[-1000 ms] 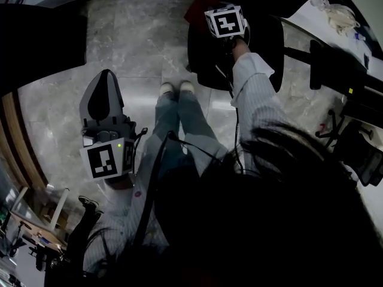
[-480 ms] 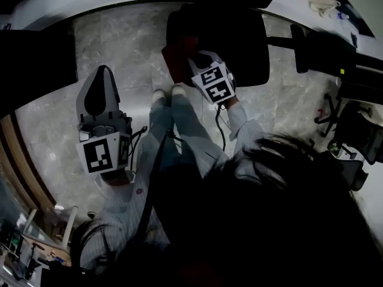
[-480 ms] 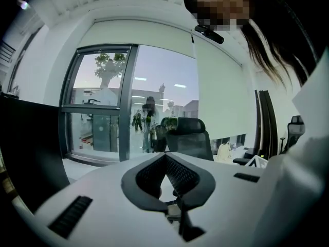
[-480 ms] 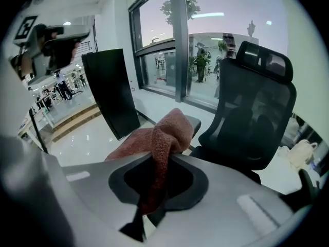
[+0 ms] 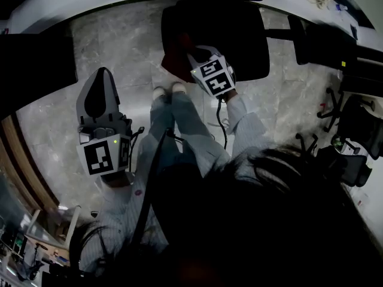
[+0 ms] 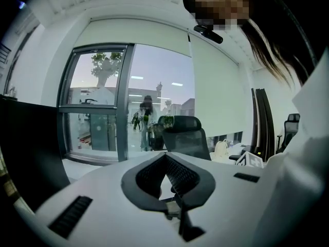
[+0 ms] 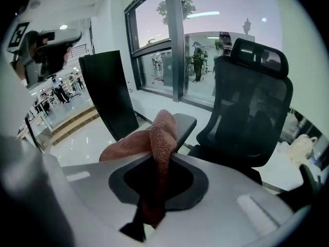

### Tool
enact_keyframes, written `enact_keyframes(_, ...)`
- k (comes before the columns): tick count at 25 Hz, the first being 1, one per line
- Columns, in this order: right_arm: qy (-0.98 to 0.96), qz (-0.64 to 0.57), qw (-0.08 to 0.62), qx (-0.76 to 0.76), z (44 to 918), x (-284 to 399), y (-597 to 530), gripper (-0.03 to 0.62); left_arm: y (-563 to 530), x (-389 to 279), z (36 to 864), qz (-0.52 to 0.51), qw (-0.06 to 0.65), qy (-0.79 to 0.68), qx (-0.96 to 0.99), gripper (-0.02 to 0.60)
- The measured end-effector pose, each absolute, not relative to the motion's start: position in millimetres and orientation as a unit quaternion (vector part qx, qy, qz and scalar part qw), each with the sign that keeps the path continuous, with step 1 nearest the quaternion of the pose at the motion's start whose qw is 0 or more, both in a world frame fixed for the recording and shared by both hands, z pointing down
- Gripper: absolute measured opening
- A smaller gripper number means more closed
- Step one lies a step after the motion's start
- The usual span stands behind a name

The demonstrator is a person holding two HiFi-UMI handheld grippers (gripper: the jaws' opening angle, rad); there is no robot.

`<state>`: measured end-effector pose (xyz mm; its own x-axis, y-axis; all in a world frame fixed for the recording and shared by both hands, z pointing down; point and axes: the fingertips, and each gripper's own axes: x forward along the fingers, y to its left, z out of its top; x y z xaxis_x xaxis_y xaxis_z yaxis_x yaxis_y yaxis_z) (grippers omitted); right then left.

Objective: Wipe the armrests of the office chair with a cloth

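Observation:
My right gripper is shut on a reddish-pink cloth at the left edge of the black office chair. In the right gripper view the cloth stands up out of the shut gripper and droops to the left. It hangs just before the chair's grey armrest pad; whether they touch is hidden. The mesh backrest rises to the right. My left gripper hangs over the floor at the left, far from the chair. Its jaws are shut on nothing.
The person's legs and shoes stand between the grippers. A dark panel stands left of the armrest. A desk and another chair's base crowd the right side. Marble floor lies around the chair.
My right gripper has come back and to the left with the cloth, from over the chair's far side to its left edge. The left gripper has barely moved.

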<state>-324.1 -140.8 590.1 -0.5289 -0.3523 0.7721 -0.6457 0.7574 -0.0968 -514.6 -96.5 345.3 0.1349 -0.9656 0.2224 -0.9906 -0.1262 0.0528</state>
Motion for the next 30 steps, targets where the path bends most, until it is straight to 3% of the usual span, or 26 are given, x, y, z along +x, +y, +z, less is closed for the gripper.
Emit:
enact_keyframes(10, -0.83, 0.162, 0.412, 0.339, 614, -359, -289, 0.041, -55, -563, 360, 0.105, 0.105, -0.7, 0.699, 0.003)
enact_keyframes(16, -0.803, 0.177, 0.429, 0.375, 620, -363, -323, 0.04, -51, -574, 363, 0.108, 0.104, -0.708, 0.69, 0.003)
enact_keyframes(30, -0.859, 0.18, 0.395, 0.273, 583, -324, -115, 0.038, -92, -509, 315, 0.053, 0.087, -0.671, 0.734, 0.003)
